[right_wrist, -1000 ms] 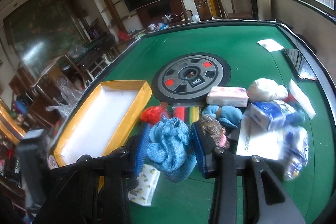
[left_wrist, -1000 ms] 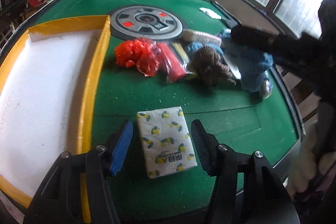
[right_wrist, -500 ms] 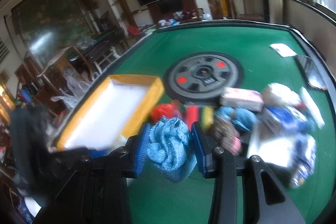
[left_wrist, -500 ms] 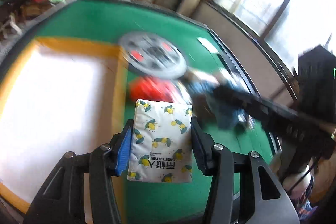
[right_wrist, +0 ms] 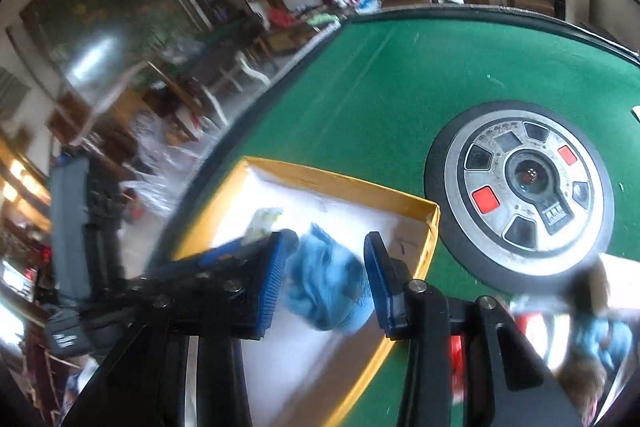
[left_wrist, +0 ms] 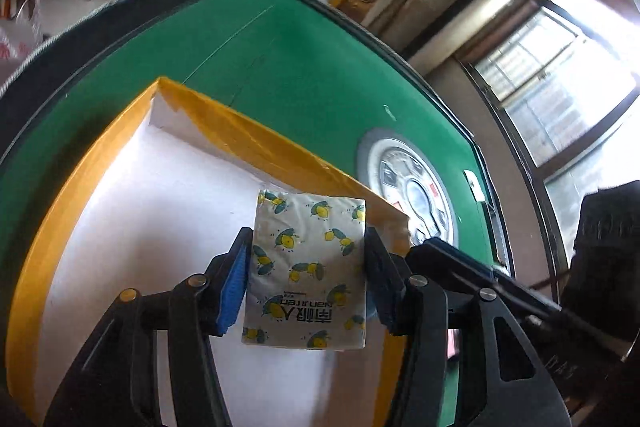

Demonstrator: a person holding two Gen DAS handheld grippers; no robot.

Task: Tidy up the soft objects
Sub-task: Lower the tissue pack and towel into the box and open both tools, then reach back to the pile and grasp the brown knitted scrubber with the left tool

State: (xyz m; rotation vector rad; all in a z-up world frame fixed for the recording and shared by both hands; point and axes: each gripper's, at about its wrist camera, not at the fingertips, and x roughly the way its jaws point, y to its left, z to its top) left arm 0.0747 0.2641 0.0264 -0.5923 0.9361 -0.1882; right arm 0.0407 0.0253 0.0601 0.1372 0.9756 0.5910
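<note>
My left jaws are pinching a glossy plastic-wrapped tissue pack (left_wrist: 306,271); at my right's twelve o'clock, fuzzy blue cloth (right_wrist: 326,291) is sitting over the matt cardboard tray (right_wrist: 430,227) on the felt counter (right_wrist: 400,75).

Bright window (left_wrist: 560,67), dark wooden furniture (right_wrist: 192,95)

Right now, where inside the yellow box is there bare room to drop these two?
The yellow box shows bare white floor all along its left wall and far corner, left of the tissue pack in the left hand-held gripper. The blue cloth in the right hand-held gripper crowds the near right corner.
</note>
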